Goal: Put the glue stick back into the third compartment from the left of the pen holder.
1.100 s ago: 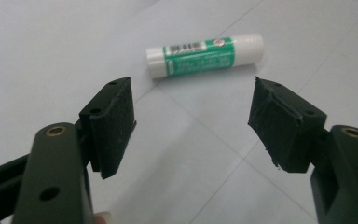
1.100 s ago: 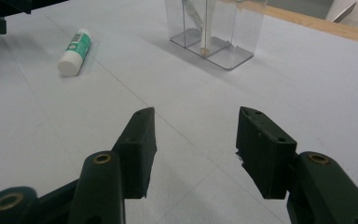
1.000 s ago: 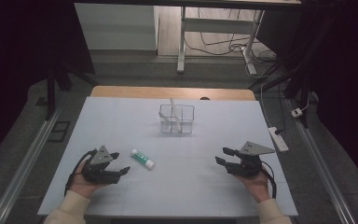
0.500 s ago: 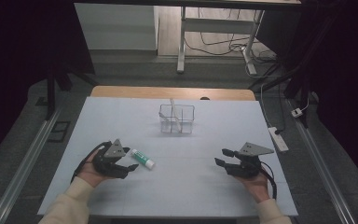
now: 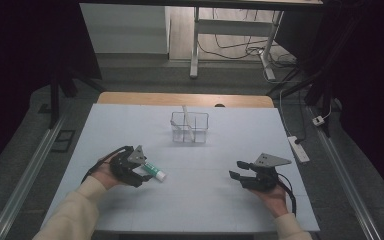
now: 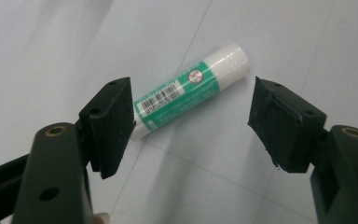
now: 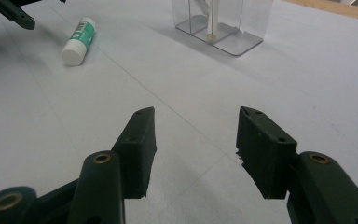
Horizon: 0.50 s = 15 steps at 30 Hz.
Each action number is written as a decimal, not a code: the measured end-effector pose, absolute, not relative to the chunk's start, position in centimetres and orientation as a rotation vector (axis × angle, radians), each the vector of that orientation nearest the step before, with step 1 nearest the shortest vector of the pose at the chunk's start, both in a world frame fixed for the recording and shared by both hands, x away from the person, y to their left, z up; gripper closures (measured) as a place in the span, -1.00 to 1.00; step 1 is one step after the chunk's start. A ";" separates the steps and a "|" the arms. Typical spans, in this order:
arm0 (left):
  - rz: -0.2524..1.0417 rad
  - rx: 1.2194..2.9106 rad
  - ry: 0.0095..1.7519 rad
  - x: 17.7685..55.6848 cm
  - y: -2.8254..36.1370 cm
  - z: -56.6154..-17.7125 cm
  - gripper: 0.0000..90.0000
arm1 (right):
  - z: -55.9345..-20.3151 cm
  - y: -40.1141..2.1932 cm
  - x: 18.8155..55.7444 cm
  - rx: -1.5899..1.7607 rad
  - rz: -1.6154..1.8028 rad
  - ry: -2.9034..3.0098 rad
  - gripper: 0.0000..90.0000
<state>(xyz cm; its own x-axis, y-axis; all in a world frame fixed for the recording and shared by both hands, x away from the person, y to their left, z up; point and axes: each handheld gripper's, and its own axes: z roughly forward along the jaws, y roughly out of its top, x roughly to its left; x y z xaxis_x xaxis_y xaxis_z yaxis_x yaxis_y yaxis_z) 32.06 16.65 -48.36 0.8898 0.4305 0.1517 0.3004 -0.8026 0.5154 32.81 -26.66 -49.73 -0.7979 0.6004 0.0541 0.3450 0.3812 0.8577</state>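
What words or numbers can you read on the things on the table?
Green and white glue stick: a barcode with tiny digits, a small round red sign and white print, all too blurred to read.
Clear plastic divided holder: no writing visible.
Nothing in the pictures can be quoted.

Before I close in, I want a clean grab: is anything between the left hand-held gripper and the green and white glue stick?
Nothing visible. The left hand-held gripper is open, its jaws on either side of the green and white glue stick, which lies flat on the pale blue table. The clear plastic divided holder stands farther back, out of the way.
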 end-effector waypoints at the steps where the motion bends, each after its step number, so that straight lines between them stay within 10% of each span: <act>1: 0.356 2.575 0.513 32.2 16.6 -48.4 -0.32 | -49.8 -26.6 32.8 0.838 1.376 2.381 0.03; 15: 0.315 2.667 0.313 34.9 16.2 -48.4 -0.30 | -50.1 -26.6 32.9 0.845 1.377 2.400 0.03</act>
